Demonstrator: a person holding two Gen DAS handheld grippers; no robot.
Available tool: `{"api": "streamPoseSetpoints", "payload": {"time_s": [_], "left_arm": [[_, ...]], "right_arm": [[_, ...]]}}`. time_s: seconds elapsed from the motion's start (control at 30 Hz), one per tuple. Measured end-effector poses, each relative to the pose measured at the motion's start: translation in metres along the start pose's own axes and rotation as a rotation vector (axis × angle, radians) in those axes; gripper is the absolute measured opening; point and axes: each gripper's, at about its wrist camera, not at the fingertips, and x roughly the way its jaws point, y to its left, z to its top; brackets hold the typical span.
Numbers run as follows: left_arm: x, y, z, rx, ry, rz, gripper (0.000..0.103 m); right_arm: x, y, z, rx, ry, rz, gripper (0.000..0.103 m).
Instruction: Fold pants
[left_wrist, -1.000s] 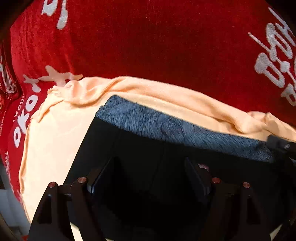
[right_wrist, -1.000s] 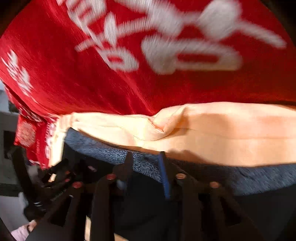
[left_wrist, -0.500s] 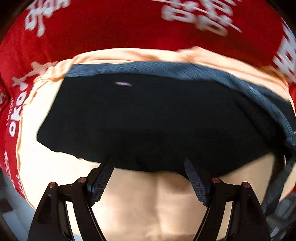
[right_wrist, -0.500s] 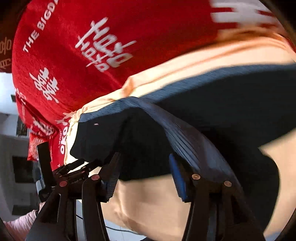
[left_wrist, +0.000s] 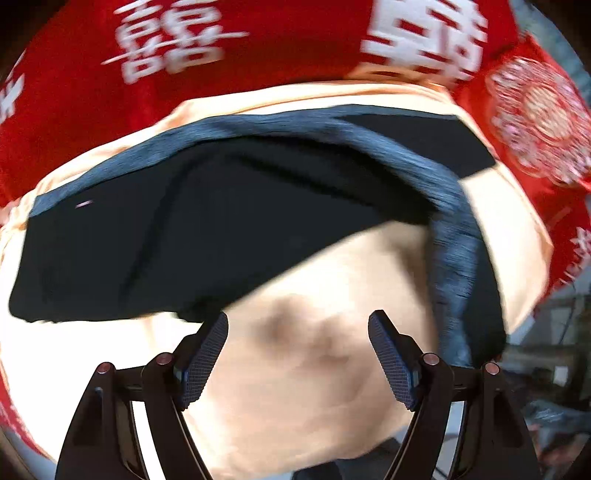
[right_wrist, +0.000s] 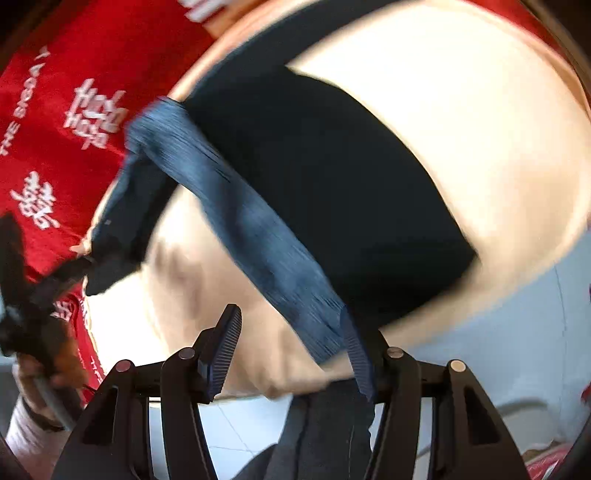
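Since a second ago both grippers have been pulled back, so more peach cloth (left_wrist: 317, 369) is seen. Left gripper (left_wrist: 298, 363) is spread wide with nothing grasped. Right gripper (right_wrist: 291, 354) is being opened; the waistband (right_wrist: 258, 236) seems draped against one finger, though blur makes that unclear. Black pants (left_wrist: 177, 236) are laid on the peach cloth, over the red cloth (left_wrist: 74, 96).

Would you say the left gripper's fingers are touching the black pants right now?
Apart: in the left wrist view the left gripper stands open over peach cloth, and the pants lie beyond its fingertips.
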Motion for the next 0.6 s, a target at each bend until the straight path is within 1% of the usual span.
{"api": "streamPoseSetpoints", "payload": {"time_s": [0.03,0.07,0.1,0.23,0.33,0.5,0.53,0.6], "left_arm": [[-0.001,-0.017,0.002,0.012,0.0,-0.023,0.079],[0.0,-0.019,0.0,0.021,0.001,-0.037,0.079],[0.003,-0.031,0.001,0.033,0.003,-0.047,0.079],[0.028,-0.065,0.01,0.048,0.038,-0.099,0.079],[0.053,-0.083,0.02,0.034,0.076,-0.109,0.079],[0.075,-0.105,0.029,0.03,0.096,-0.094,0.079],[0.078,-0.107,0.03,0.027,0.101,-0.093,0.079],[0.083,-0.112,0.032,0.019,0.118,-0.1,0.079]], "right_arm": [[0.005,-0.009,-0.007,0.026,0.013,0.0,0.06],[0.009,-0.015,-0.013,0.042,0.019,0.013,0.06],[0.011,-0.019,-0.016,0.048,0.02,0.019,0.06],[0.023,-0.024,-0.022,0.049,0.021,0.065,0.06],[0.031,-0.031,-0.024,0.079,0.036,0.128,0.06],[0.033,-0.034,-0.017,0.095,0.018,0.235,0.057],[0.034,-0.034,-0.015,0.1,0.025,0.248,0.055],[0.038,-0.037,-0.012,0.116,0.053,0.258,0.046]]}}
